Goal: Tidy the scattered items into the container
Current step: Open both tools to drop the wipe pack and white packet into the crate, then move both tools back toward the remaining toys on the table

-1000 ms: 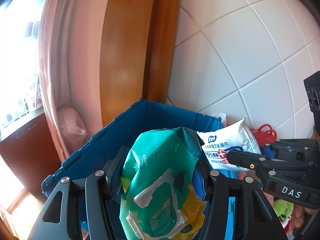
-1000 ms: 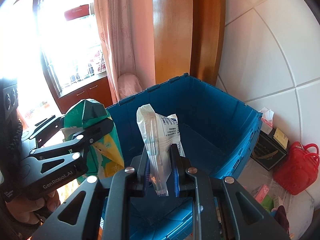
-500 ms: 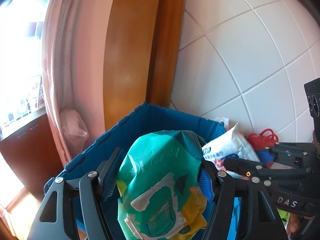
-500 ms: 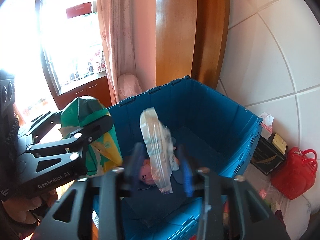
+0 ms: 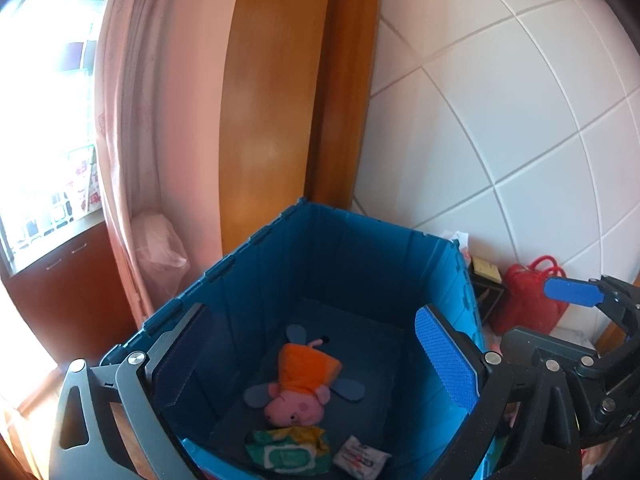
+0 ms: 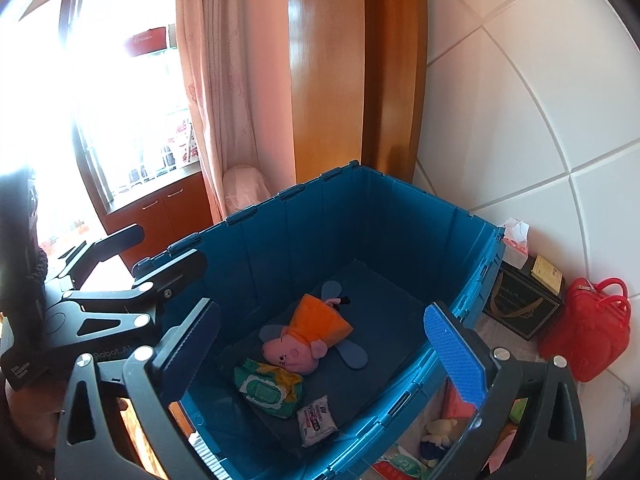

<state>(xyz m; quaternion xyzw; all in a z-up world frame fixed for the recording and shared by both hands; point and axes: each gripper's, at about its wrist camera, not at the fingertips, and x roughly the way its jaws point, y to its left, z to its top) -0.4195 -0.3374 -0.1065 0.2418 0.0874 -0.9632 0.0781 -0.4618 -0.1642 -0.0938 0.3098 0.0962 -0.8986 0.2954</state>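
Note:
The blue crate (image 5: 360, 224) (image 6: 400, 216) stands open below both grippers. On its floor lie a pink plush pig in an orange dress (image 5: 300, 388) (image 6: 300, 344), a green wipes pack (image 5: 286, 450) (image 6: 266, 386) and a small white wipes pack (image 5: 360, 458) (image 6: 318, 420). My left gripper (image 5: 316, 360) (image 6: 152, 254) hovers over the crate's near left corner, jaws opening wide with nothing between them. My right gripper (image 6: 320, 350) (image 5: 560, 316) hovers over the near rim, jaws likewise opening and empty.
Right of the crate stand a red handbag (image 6: 592, 328), a black box (image 6: 520, 304) and a tissue box (image 6: 516, 244). Loose items, among them a yellow plush toy (image 6: 438, 432), lie beneath the right gripper. A pink curtain (image 6: 224, 80), wooden frame and tiled wall stand behind.
Both grippers went from shut to wide open. The green pack dropped from the left one and the white pack from the right one; both now lie on the crate floor.

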